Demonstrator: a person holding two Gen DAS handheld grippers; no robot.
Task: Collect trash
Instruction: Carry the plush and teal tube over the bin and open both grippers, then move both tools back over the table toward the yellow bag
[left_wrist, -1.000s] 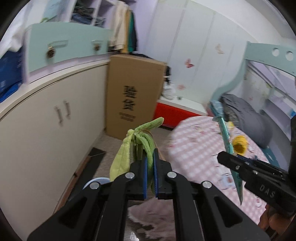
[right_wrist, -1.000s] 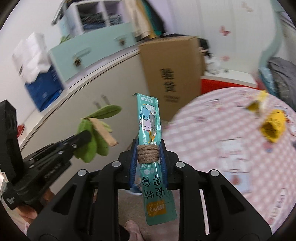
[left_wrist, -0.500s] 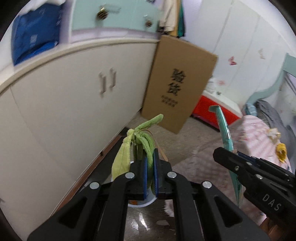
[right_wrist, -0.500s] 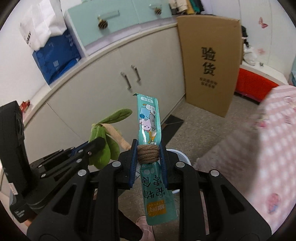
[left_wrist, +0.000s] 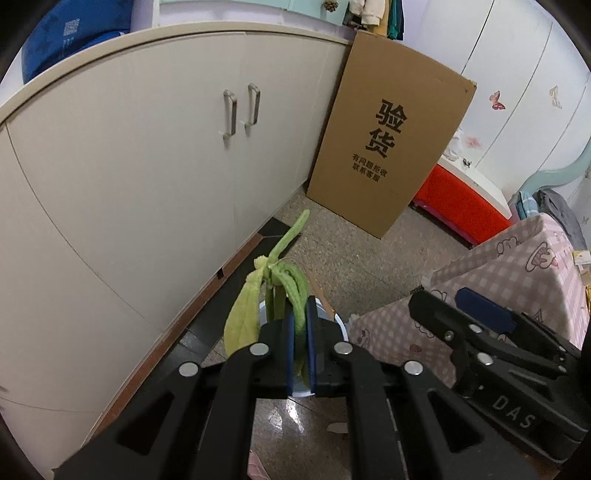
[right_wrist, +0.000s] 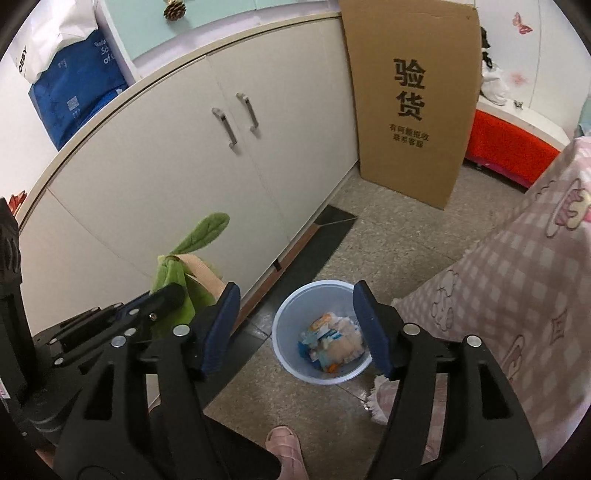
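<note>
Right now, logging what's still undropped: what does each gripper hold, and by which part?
Left gripper pinches the green fabric leaf bundle at its lower end. Right gripper, jaws opening, holds nothing.

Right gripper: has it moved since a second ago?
Yes. The right gripper has swung away from the pink checked tablecloth and down over the blue bin; its jaws are opening, with nothing between them.

floor: speckled stone tile (right_wrist: 399, 236) | cream cabinets (left_wrist: 155, 155) on the left | big cardboard box (right_wrist: 410, 99) leaning there | pink checkered bedspread (right_wrist: 517, 295) on the right
</note>
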